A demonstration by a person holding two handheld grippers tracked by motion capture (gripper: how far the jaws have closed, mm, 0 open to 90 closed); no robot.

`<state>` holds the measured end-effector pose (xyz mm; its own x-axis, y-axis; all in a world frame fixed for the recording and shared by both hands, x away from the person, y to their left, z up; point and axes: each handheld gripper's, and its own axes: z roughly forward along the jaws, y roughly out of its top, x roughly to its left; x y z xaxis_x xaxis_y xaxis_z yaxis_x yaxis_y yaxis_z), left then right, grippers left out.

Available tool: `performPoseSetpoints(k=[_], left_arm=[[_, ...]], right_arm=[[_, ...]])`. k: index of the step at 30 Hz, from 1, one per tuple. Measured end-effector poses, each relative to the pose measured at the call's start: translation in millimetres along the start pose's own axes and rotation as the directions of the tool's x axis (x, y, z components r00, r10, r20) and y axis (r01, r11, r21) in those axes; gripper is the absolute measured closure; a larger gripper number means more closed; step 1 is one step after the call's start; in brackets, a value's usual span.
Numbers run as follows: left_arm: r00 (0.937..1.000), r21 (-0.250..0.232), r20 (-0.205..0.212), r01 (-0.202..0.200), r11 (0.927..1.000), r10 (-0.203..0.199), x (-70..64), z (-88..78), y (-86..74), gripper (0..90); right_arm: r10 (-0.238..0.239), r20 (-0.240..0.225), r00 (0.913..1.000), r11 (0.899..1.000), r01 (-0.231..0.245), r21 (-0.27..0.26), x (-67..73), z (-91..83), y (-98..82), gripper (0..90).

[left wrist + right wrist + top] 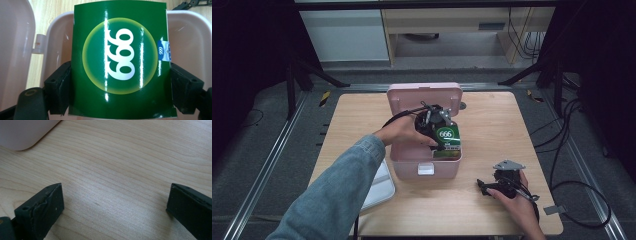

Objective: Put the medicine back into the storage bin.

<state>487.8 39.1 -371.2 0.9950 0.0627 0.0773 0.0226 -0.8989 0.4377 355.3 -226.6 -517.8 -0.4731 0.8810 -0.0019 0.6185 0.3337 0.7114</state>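
Observation:
A glossy green carton [448, 138] [120, 60] with white digits in a pale ring hangs upright inside the open pink box [427, 169] [190, 32]. My left gripper [438, 131] [120, 82] is shut on it, one black pad pressing on each side. The box's lid [424, 94] [15, 50] stands raised behind it. At the table's front right, my right gripper [484, 187] [115, 200] rests in a hand, open, with bare wood between its fingers. A corner of the pink box [22, 132] sits ahead of it.
The pink box stands mid-table on the light wooden table [497, 125]. A white flat tray-like object [381, 187] lies at the front left under the sleeve. Cables trail off the right edge. A small white latch [426, 168] is on the box's front.

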Motion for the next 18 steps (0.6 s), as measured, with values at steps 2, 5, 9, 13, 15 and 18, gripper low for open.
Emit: performPoseSetpoints(k=[2,5,9,13,15,18], left_arm=[[1.0000,0.005,-0.002,-0.003,1.0000,0.003,0.2,1.6,-0.3,17.7],[1.0000,0.015,-0.001,0.001,0.9999,-0.001,0.0,5.5,-1.0,17.7],[1.0000,0.023,0.002,-0.002,0.9997,0.001,-0.1,9.0,-2.2,17.7],[1.0000,0.040,0.005,0.000,0.9992,0.000,-0.6,17.2,-5.8,17.6],[1.0000,0.044,0.005,-0.004,0.9990,0.004,-0.5,19.1,-6.6,17.6],[1.0000,0.050,0.009,-0.003,0.9987,0.003,-0.1,22.7,-9.5,17.6]], right_arm=[[0.000,0.000,1.0000,1.000,0.000,0.000,0.0,0.0,0.0,1.2],[0.000,0.000,1.0000,1.000,0.000,0.000,0.0,0.0,0.0,1.2],[0.000,0.000,1.0000,1.000,0.000,0.000,0.0,0.0,0.0,1.2],[0.000,0.000,1.0000,1.000,0.000,0.001,0.0,-0.1,0.0,1.2],[0.000,0.000,1.0000,1.000,0.000,0.001,0.0,-0.1,0.0,1.1],[0.000,0.000,1.0000,1.000,0.000,0.001,0.0,-0.1,0.0,1.2]])
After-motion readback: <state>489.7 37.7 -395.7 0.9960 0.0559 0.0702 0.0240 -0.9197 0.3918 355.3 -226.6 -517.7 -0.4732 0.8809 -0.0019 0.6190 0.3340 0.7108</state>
